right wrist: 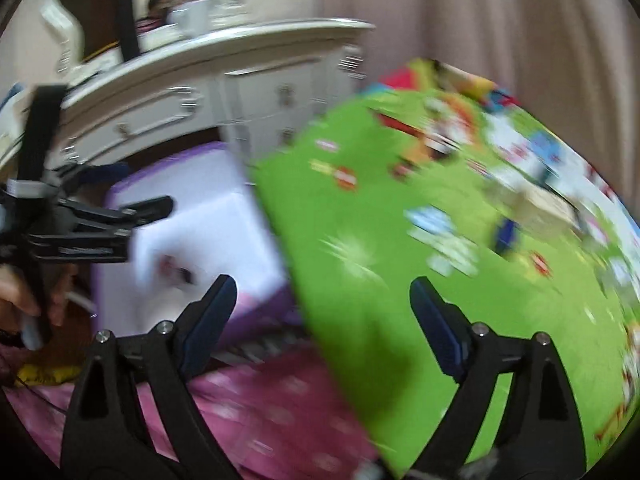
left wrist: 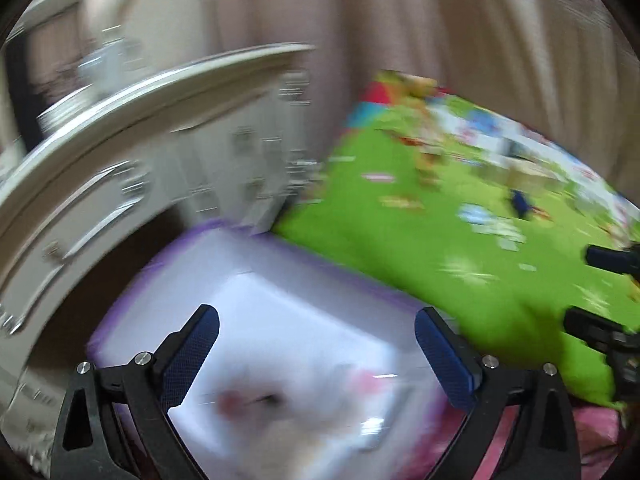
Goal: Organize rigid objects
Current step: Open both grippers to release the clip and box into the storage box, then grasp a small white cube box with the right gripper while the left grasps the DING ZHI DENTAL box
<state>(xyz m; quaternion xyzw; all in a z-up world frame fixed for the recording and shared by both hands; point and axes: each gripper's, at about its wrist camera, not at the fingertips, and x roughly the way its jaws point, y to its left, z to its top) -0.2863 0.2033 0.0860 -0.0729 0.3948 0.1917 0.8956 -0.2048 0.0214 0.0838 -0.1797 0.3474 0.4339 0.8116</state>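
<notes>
Motion blur smears the print on the green box (right wrist: 420, 240). Beside it, the white box's (left wrist: 280, 320) picture is unreadable, its near end cut off.
</notes>
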